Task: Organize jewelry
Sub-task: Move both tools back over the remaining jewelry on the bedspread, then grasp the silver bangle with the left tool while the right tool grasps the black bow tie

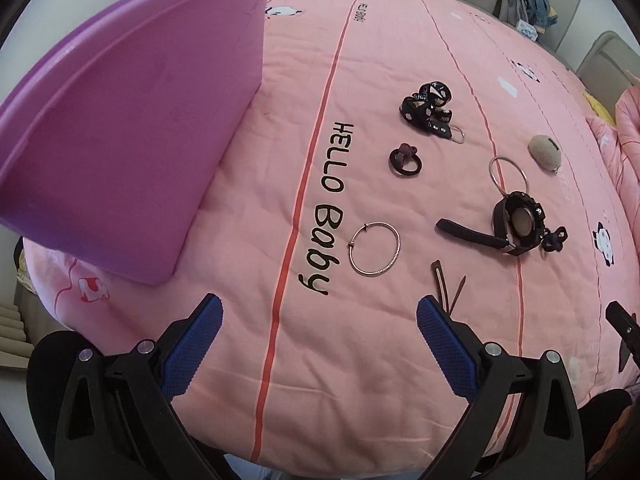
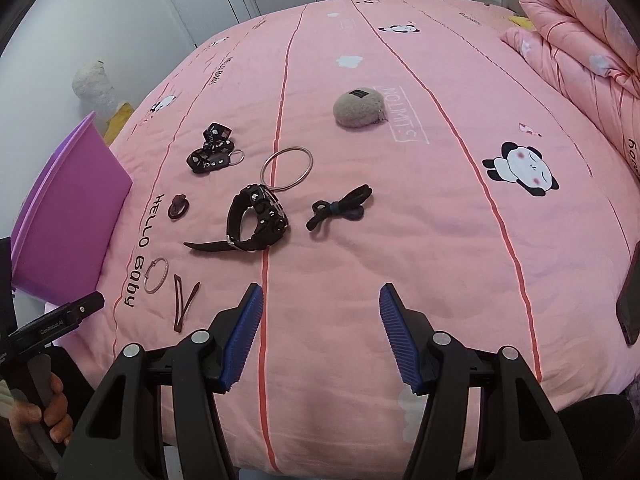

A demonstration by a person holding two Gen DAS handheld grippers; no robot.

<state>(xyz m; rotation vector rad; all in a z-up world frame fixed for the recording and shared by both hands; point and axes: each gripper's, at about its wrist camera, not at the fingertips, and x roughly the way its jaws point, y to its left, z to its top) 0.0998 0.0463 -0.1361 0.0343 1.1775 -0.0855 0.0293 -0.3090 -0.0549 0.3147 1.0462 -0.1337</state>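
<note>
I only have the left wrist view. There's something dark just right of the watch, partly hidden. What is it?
Observer: A dark cord hair tie, knotted, lying on the pink bedspread apart from the watch.
Operator: Is the right gripper holding anything?
Observer: No. The right gripper is open over bare bedspread.
Operator: Anything at the bed's right edge?
Observer: A dark phone-like slab lies there, cut off by the frame.
</note>
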